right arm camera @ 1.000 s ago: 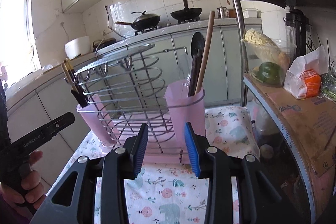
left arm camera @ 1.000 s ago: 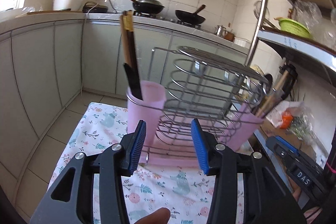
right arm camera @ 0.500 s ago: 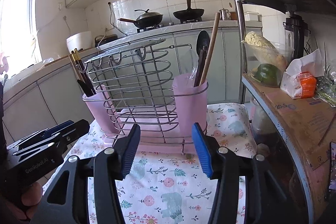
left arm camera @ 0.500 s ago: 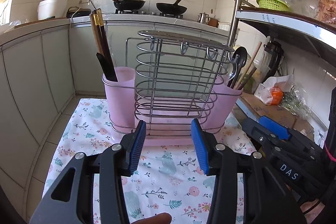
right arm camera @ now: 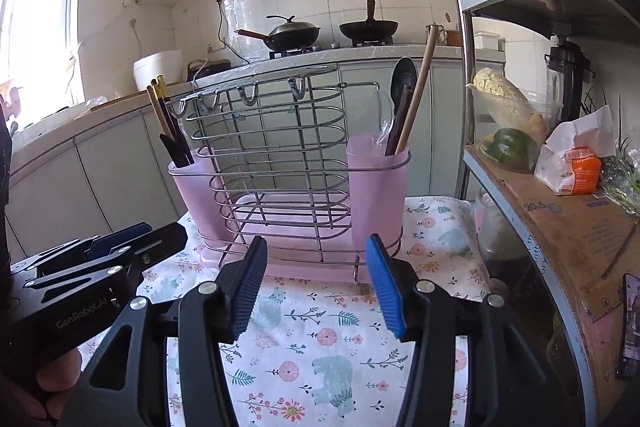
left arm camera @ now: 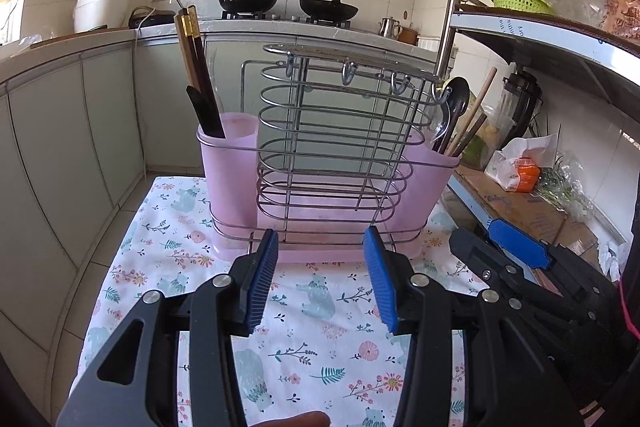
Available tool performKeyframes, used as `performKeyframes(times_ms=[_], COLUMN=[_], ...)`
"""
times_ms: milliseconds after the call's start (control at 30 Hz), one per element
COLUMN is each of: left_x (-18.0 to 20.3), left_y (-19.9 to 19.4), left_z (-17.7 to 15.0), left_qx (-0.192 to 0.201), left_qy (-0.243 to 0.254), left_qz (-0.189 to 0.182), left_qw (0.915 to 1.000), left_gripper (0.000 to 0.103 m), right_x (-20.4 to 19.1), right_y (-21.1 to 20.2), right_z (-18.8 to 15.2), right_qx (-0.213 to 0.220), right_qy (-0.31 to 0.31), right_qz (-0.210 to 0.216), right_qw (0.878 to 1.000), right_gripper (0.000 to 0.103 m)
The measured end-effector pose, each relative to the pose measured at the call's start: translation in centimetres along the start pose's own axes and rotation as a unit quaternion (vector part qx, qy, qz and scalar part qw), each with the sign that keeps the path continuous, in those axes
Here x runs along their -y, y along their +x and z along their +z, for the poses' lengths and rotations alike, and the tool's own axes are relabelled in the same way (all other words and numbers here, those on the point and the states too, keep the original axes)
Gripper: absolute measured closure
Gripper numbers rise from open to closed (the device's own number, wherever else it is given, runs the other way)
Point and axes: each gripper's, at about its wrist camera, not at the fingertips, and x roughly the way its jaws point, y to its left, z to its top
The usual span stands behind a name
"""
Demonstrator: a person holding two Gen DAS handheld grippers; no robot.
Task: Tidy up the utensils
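1. A wire utensil rack (left arm camera: 332,163) with a pink plastic tray stands at the far end of a flower-print tabletop (left arm camera: 304,331) in a small kitchen, with two pairs of hand-held tongs poised in front of it.

2. The left tongs (left arm camera: 320,279) are apart with nothing between the blue pads, and they sit just short of the rack's near edge.

3. The right tongs (right arm camera: 316,279) are spread wide and empty too, level with the tray's front lip.

4. The left pink cup (right arm camera: 192,187) holds dark chopsticks (right arm camera: 166,123) with gold-banded tops and a black handle, all leaning left.

5. The right pink cup (right arm camera: 378,187) carries a black spoon (right arm camera: 402,95), a wooden stick (right arm camera: 418,95) and what looks like a clear plastic spoon.

6. The utensils are probably light and stiff. The chopsticks look smooth and thin, so they may slip or roll between flat pads; a pinch across the upper shaft, below the gold bands, seems the safest hold.

7. The wooden stick likely offers more friction and could be taken at its free upper length, well above the cup rim.

8. The black spoon is best gripped on its handle, not the curved bowl, which would likely squirt out.

9. The rack looks light and could tip or slide on the cloth if a utensil is dragged sideways; a lift straight up along the cup seems wiser.

10. The clear spoon may be brittle, so a gentle squeeze is advised.
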Motion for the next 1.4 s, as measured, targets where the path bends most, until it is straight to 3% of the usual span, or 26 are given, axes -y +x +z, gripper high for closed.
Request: performKeyframes(times_ms=[1400], left_x=[-0.66], left_y=[0.13], left_z=[-0.17], left_qx=[-0.008], left_qy=[-0.011], left_qz=[-0.001], left_qw=[0.9999], left_gripper=[0.058], right_x=[-0.48], right_y=[0.64], right_z=[-0.16], right_qx=[-0.013], right_qy=[-0.008], right_qz=[0.0], right_qw=[1.0], right_gripper=[0.052])
